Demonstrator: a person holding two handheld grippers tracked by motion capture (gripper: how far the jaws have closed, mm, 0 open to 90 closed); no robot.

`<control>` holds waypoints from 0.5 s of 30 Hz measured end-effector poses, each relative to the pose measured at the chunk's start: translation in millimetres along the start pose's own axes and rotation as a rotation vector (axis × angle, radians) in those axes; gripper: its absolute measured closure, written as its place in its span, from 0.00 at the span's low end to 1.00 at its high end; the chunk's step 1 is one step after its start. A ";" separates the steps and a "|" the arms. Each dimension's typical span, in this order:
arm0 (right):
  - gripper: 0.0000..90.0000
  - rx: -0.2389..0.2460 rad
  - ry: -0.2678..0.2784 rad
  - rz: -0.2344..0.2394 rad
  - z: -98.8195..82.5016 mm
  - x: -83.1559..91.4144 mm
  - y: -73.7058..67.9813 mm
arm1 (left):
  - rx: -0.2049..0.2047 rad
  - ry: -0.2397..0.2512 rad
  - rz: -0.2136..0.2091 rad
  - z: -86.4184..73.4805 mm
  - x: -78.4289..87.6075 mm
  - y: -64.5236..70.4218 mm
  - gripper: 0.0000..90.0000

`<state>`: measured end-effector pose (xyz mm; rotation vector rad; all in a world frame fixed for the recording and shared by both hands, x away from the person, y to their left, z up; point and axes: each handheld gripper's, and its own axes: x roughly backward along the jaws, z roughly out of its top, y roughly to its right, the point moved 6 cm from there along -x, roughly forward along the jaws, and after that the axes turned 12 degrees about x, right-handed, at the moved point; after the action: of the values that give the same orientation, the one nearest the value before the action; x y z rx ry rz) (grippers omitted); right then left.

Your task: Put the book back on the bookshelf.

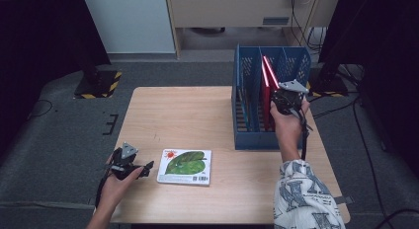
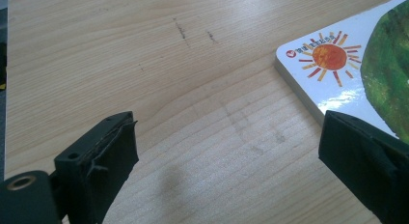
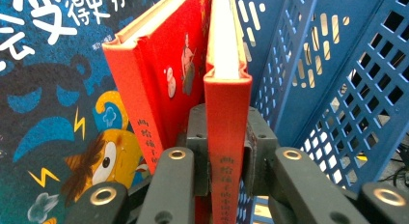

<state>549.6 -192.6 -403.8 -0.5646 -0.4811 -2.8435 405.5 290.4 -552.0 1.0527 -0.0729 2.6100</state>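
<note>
Clamping spine of red book (image 3: 226,118) upright in blue rack (image 1: 296,61), your right gripper (image 1: 287,101) sits right of twin volume; long axis vertical, lift straight. Left gripper (image 2: 226,151) agape by leaf book (image 1: 185,166).

Table (image 1: 197,115) is pale matt wood-grain laminate, leaf book (image 1: 185,166) has a glossy smooth cover, red book (image 3: 226,118) looks matt cloth-like board, rack (image 1: 296,61) is blue perforated plastic, jaw pads are matt black and rubbery, sleeve (image 1: 304,199) is printed cloth.
</note>
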 end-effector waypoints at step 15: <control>0.82 -0.008 0.005 0.017 0.1 0.0 -3.4 | -0.001 -0.001 0.001 -0.1 -0.2 -0.4 0.06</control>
<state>548.7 -189.5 -404.7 -0.5606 -0.4621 -2.8314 405.6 290.7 -552.3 1.0545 -0.0743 2.6097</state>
